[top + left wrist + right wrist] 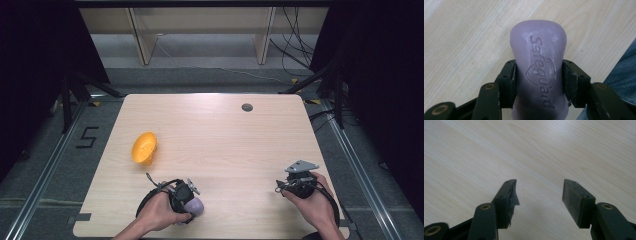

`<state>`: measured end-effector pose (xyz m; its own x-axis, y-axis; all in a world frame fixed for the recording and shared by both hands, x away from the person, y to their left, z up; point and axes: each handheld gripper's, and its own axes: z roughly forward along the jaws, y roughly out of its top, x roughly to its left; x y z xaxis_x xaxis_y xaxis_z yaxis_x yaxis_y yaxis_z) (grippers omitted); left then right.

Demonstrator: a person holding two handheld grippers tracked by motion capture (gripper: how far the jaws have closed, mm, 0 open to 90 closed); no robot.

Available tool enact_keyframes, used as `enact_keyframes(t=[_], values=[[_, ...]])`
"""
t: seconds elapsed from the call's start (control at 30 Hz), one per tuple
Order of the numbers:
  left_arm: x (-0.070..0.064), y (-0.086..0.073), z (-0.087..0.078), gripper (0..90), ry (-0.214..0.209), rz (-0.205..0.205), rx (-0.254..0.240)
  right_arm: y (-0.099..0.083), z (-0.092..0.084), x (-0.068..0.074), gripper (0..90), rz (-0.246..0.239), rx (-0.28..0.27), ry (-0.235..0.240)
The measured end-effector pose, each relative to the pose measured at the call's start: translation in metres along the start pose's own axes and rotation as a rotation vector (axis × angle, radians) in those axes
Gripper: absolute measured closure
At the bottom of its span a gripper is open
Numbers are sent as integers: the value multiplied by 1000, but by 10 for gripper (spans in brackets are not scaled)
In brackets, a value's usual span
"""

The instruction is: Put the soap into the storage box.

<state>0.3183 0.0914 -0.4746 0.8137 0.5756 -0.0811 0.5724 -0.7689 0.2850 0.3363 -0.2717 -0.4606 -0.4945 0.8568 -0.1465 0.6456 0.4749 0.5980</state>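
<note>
Counter (225,145): pale wood; orange bowl (144,147) lying tilted at left, well apart from both hands; soap bar (539,67), lilac, near front edge; judged dense, stiff, slippery, best taken at its waist; left gripper (538,82) clamped there; its view alone gives embossed lettering; right gripper (538,197) wide apart, empty, one pad torn.

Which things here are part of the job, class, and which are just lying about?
In the job:
- purple soap bar, gripped by the left tongs
- orange bowl, probably where it goes

Lying about:
- right tongs, open and holding nothing
- cables on the floor beyond the table
</note>
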Motion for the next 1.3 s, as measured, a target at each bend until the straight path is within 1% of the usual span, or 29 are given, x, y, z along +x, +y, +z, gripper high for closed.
enact_keyframes(t=[0.03,0.07,0.13,0.17,0.23,0.3,0.37,0.4,0.43,0.47,0.53,0.57,0.6,0.63,0.7,0.73,0.77,0.8,0.83,0.87,0.9,0.97,1.0,1.03,1.13,1.17,1.2,1.27,1.3], values=[[0,0,0,487,2,3,1,0,0,0,452,-1,0,0],[0,0,-1,487,1,-3,-13,0,0,0,452,0,0,0],[0,0,-2,487,1,1,-3,0,0,0,452,0,0,0],[0,0,-3,487,2,-5,-18,0,0,0,452,-1,0,0],[1,0,-6,487,4,-2,-18,0,0,0,452,-2,-1,-1],[2,-1,-8,487,7,-16,-45,0,0,0,452,-8,-4,-2],[4,-1,-12,488,15,-10,-61,0,0,0,452,0,-1,-4],[4,-1,-13,488,13,-20,-68,0,0,0,452,0,-1,-4],[5,-1,-15,487,24,-20,-82,0,0,0,452,0,-1,-4],[5,-2,-15,487,23,-36,-96,0,0,0,452,1,-1,-4],[6,-2,-17,487,25,-32,-100,0,0,0,452,1,-1,-4],[6,-3,-16,487,35,-38,-119,0,0,0,452,0,-1,-6],[5,-3,-16,488,34,-55,-138,0,0,0,452,0,-2,-6],[5,-4,-16,488,37,-54,-141,0,0,0,452,0,-2,-6],[5,-4,-17,488,44,-67,-162,0,0,0,452,0,-2,-6],[5,-5,-18,488,49,-68,-165,0,0,0,452,0,-2,-6],[6,-5,-19,488,48,-54,-159,0,0,0,452,0,-2,-7],[6,-5,-19,488,55,-73,-168,0,0,0,452,0,-2,-7],[7,-5,-20,488,54,-63,-169,0,0,0,452,0,-2,-4],[7,-6,-21,488,53,-69,-173,0,0,1,452,6,-4,-3],[8,-6,-22,488,62,-68,-177,0,-1,1,452,7,-4,-4],[9,-7,-23,488,60,-69,-180,0,0,0,452,5,-8,-6],[9,-8,-24,488,61,-83,-188,0,0,0,453,5,-9,-6],[11,-8,-25,488,61,-74,-182,0,0,0,452,4,-7,-6],[12,-10,-26,488,59,-99,-195,0,-1,1,452,7,-5,-4],[13,-10,-27,488,56,-89,-190,0,-1,1,452,6,-5,-4],[14,-11,-27,488,65,-102,-203,0,0,0,453,5,-11,-6],[15,-11,-28,488,59,-101,-194,0,0,0,452,6,-11,-7],[15,-11,-28,488,65,-114,-206,0,0,0,452,6,-11,-6]])
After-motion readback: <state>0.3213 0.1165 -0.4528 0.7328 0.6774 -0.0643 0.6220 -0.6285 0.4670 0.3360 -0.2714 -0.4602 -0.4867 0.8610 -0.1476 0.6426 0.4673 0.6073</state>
